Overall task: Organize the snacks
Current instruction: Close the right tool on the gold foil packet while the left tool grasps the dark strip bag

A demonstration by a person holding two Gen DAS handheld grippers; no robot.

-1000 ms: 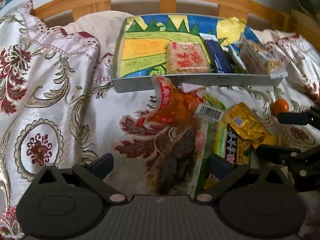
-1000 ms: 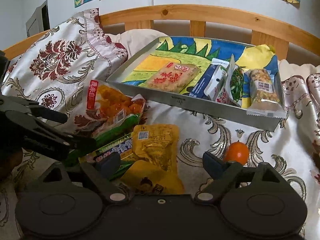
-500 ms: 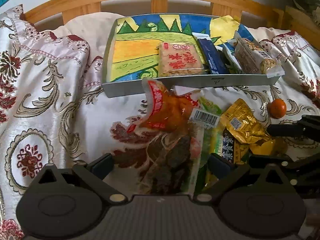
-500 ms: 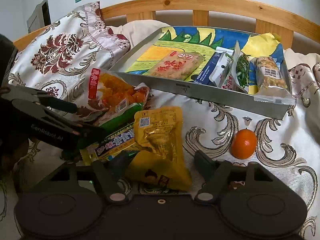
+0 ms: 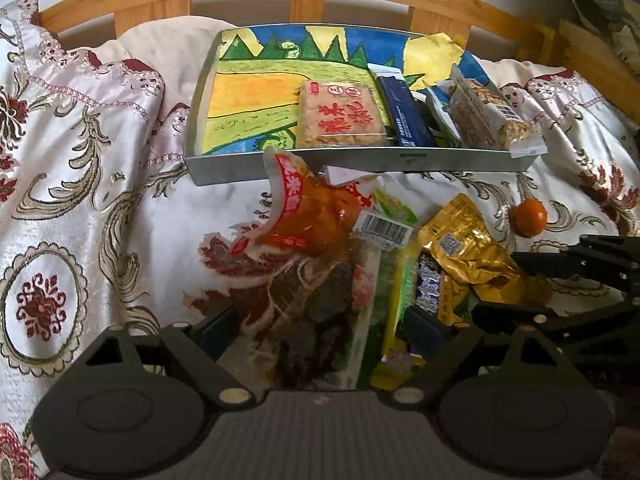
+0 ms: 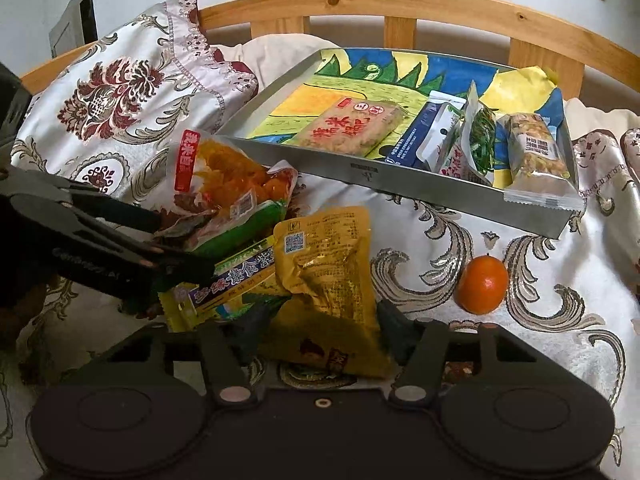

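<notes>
A pile of snack packets lies on the bedspread in front of a grey metal tray [image 5: 360,162] [image 6: 440,194]. My left gripper [image 5: 316,332] is open, its fingers either side of a clear packet of dark snacks [image 5: 320,312] under an orange-red packet [image 5: 316,216]. My right gripper [image 6: 324,332] is open around the near end of a gold foil packet [image 6: 328,280], the fingers close to its edges. A green and yellow packet [image 6: 236,276] lies between the two. The tray holds a rice cracker pack [image 6: 348,128], a blue packet [image 6: 416,136] and a nut bar [image 6: 536,152].
A small orange [image 6: 483,279] [image 5: 529,217] sits on the bedspread right of the pile. A patterned pillow [image 6: 120,96] rises at the left. A wooden headboard [image 6: 400,4] runs behind the tray.
Both grippers have moved forward into the pile. The right fingers have narrowed around the gold packet. The left fingers now flank the clear packet.
</notes>
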